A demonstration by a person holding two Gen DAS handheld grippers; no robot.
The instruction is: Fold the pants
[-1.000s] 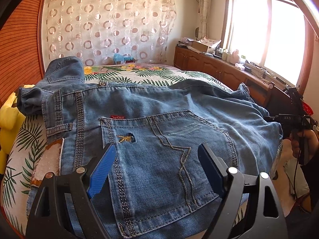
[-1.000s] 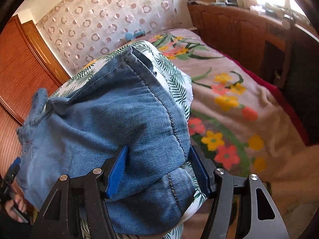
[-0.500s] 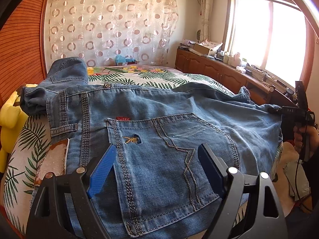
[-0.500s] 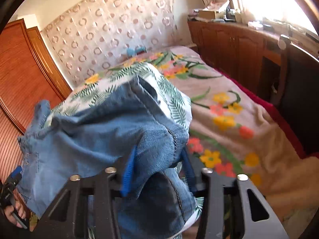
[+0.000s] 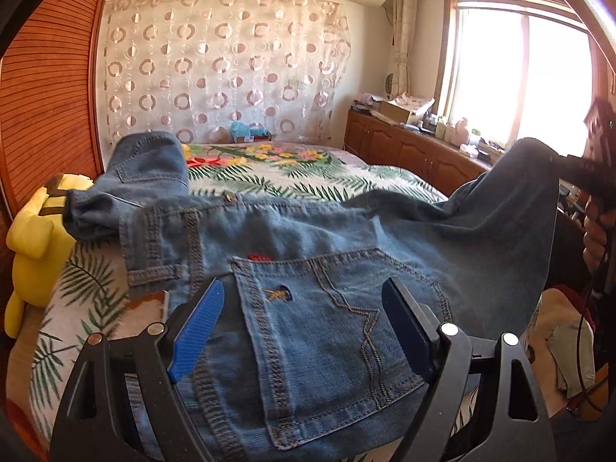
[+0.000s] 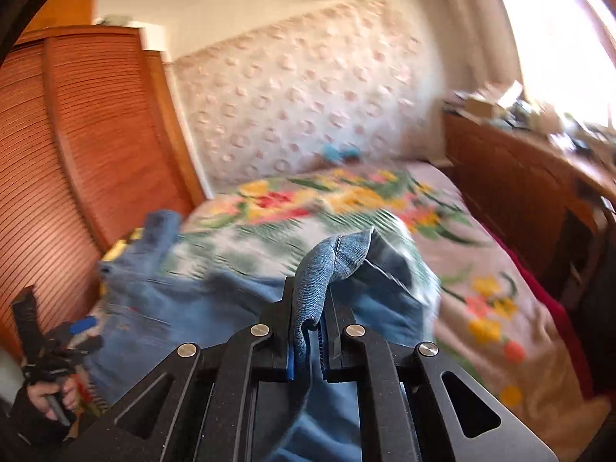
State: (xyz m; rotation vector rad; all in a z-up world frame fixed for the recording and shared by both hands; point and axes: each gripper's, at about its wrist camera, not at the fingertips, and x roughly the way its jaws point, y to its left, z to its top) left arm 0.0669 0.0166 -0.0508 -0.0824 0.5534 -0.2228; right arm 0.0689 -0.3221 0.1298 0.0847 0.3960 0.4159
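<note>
Blue denim pants lie across the near end of the bed, back pocket up, waistband to the left. My left gripper is open just above the back pocket, its blue pads on either side of it. My right gripper is shut on a fold of the pants and holds that end lifted above the bed. In the left wrist view the right gripper shows at the far right with the raised denim hanging from it. In the right wrist view the left gripper shows at the lower left.
The bed has a floral and leaf-print cover. A yellow plush toy sits at its left edge by a wooden slatted wardrobe. Wooden cabinets with clutter run under the window on the right.
My right gripper closed on the leg end of the pants and lifted it up off the bed. My left gripper stayed open over the back pocket.
</note>
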